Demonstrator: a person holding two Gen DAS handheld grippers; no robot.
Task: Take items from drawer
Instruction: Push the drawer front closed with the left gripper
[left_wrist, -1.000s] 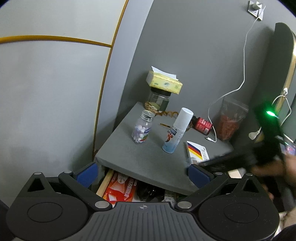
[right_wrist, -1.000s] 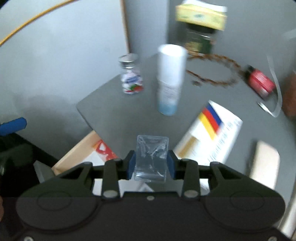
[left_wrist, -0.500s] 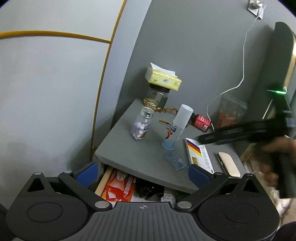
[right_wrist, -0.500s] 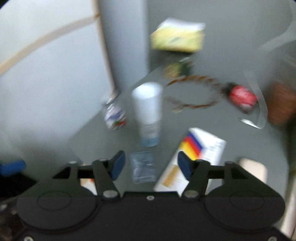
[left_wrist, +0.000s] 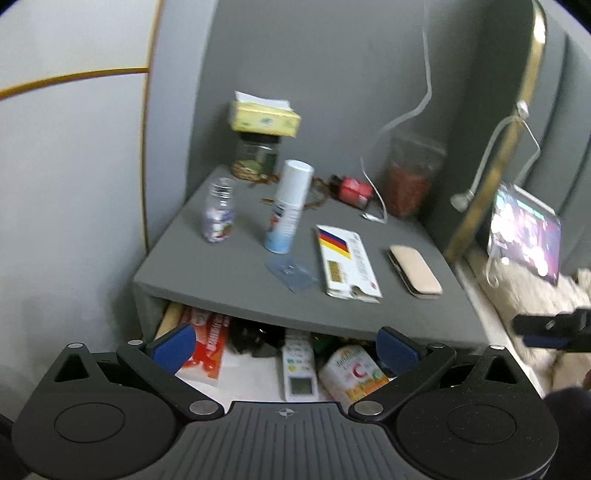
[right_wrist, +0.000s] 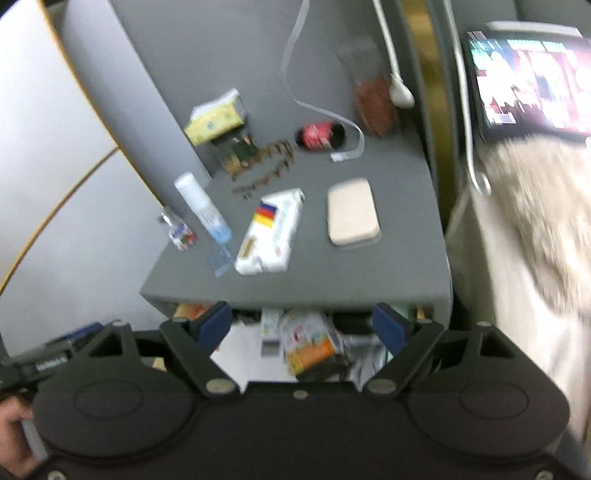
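Under the grey nightstand top the drawer stands pulled out. In it lie a red packet, a white remote-like device and an orange-and-white bottle. My left gripper hovers open above the drawer's front, holding nothing. My right gripper is pulled back over the drawer with its jaws opening; nothing is gripped between them. A clear plastic case lies on the top beside a white box with a flag.
On the top stand a spray can, a pill bottle, a jar under a yellow tissue box, a red can and a beige case. A bed with a tablet lies to the right, a wall to the left.
The right gripper let go of the clear plastic case onto the nightstand top, opened and drew back to the right. The left gripper shifted, bringing more of the drawer's contents into view.
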